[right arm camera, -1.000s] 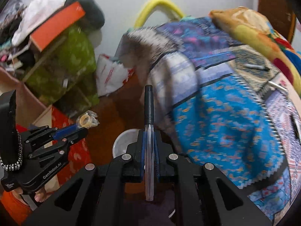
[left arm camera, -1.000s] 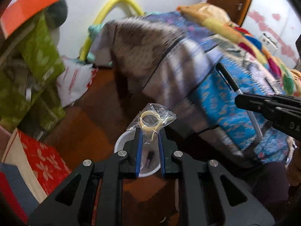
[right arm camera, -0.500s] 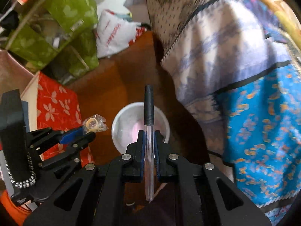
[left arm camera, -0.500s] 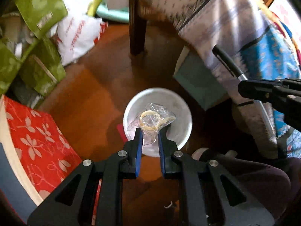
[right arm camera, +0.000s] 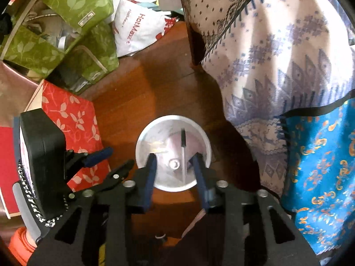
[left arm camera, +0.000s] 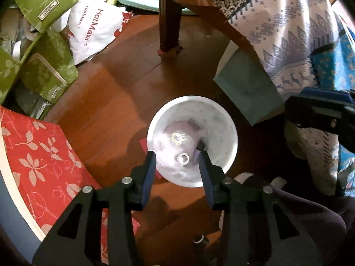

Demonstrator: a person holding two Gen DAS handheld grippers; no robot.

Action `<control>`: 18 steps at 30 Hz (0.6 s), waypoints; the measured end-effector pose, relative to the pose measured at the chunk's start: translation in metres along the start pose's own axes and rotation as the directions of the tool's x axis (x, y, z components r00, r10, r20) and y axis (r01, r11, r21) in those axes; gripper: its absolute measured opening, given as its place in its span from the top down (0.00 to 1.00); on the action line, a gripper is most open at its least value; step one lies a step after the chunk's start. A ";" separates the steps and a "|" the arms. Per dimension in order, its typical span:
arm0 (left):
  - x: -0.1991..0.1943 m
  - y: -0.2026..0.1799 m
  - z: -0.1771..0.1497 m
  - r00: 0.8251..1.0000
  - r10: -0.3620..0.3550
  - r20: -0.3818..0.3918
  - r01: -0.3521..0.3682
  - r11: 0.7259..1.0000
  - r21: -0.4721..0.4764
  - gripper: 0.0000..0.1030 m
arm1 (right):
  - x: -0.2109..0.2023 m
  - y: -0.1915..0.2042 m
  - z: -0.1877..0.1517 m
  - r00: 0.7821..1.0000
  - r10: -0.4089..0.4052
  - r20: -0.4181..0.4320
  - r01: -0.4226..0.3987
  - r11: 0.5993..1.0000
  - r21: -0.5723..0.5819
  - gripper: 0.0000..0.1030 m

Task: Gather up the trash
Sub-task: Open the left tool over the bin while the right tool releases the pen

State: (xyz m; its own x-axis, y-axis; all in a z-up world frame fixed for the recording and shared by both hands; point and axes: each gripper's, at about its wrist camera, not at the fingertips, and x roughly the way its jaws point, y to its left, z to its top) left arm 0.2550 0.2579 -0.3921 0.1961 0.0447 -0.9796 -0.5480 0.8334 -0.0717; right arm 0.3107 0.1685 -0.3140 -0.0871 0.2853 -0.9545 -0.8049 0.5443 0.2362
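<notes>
A white waste bin (left arm camera: 218, 119) stands on the wooden floor straight under both grippers. My left gripper (left arm camera: 177, 156) hangs over it with its jaws opening and nothing between the pads. The clear bag with a yellow ring (left arm camera: 178, 137) lies inside the bin. In the right wrist view my right gripper (right arm camera: 174, 157) is also above the bin (right arm camera: 150, 133), jaws opening. The pen (right arm camera: 183, 146) is loose and dropping into the bin, free of the pads. Its black tip (left arm camera: 200, 145) shows in the left wrist view too.
Green leaf-print bags (left arm camera: 44, 71) and a white HotMax bag (left arm camera: 93, 28) crowd the far left. A red floral box (left arm camera: 33, 150) lies beside the bin. A wooden leg (left arm camera: 169, 15), a teal box (left arm camera: 246, 93) and draped patterned cloth (right arm camera: 277, 62) close off the right.
Both grippers sank toward the bin and tilted down. The left one let go of the bag with the ring, the right one let go of the pen; both now lie or fall in the bin.
</notes>
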 end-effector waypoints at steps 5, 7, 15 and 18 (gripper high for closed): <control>-0.022 -0.001 -0.005 0.999 -0.011 0.035 0.010 1.000 0.015 0.62 | -0.012 -0.002 -0.006 1.000 -0.008 0.022 0.008 1.000 -0.007 0.68; -0.035 -0.003 -0.007 0.998 -0.014 0.058 0.013 1.000 0.018 0.62 | -0.021 -0.003 -0.010 0.999 -0.003 0.037 0.003 1.000 -0.004 0.68; -0.100 -0.011 -0.016 0.984 -0.035 0.174 0.031 0.999 0.022 0.62 | -0.070 0.002 -0.029 0.988 -0.054 0.146 0.059 0.998 -0.034 0.68; -0.126 -0.019 -0.017 0.974 -0.040 0.223 0.034 0.999 0.030 0.62 | -0.091 0.003 -0.038 0.982 -0.043 0.184 0.052 0.998 -0.042 0.68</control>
State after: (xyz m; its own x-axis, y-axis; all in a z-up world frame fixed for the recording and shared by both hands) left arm 0.2264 0.2273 -0.2703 0.3944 0.1337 -0.9091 -0.5168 0.8503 -0.0992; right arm 0.2941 0.1141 -0.2337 0.0572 0.4022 -0.9138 -0.8323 0.5247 0.1788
